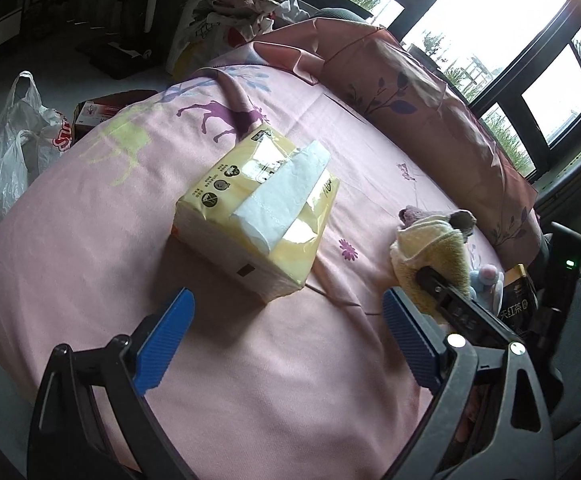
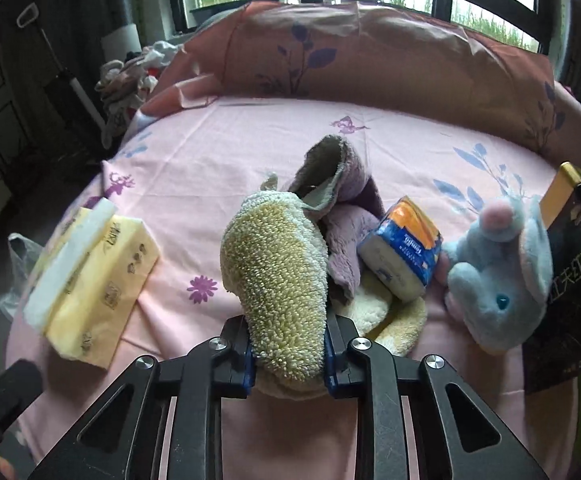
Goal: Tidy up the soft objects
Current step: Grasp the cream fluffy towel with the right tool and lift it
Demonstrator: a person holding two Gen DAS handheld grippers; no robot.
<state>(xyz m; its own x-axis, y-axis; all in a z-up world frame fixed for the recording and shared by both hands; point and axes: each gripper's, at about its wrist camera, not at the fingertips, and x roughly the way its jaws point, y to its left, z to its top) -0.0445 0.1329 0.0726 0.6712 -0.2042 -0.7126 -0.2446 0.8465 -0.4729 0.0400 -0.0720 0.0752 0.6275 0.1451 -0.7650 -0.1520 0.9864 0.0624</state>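
A: Right gripper (image 2: 289, 354)?
B: Jaws pinched tight on a yellow-and-cream terry towel (image 2: 278, 276); its bunched end stands up between the blue pads, the rest trails onto the pink printed bedsheet (image 2: 218, 148).

A: Around it?
B: Mauve fleece cloth (image 2: 342, 204) touching the towel behind. Small blue-and-orange tissue pocket pack (image 2: 402, 246) just right of that, leaning on the cloths. Pale blue plush toy (image 2: 498, 272) further right, against a black-and-gold tea box (image 2: 570, 276).

A: Left gripper (image 1: 288, 334)?
B: Spread wide, nothing between the fingers, above bare sheet.

A: Ahead of it?
B: Yellow soft-pack of white tissues (image 1: 258, 208), flat mid-bed, apart from the towel pile.
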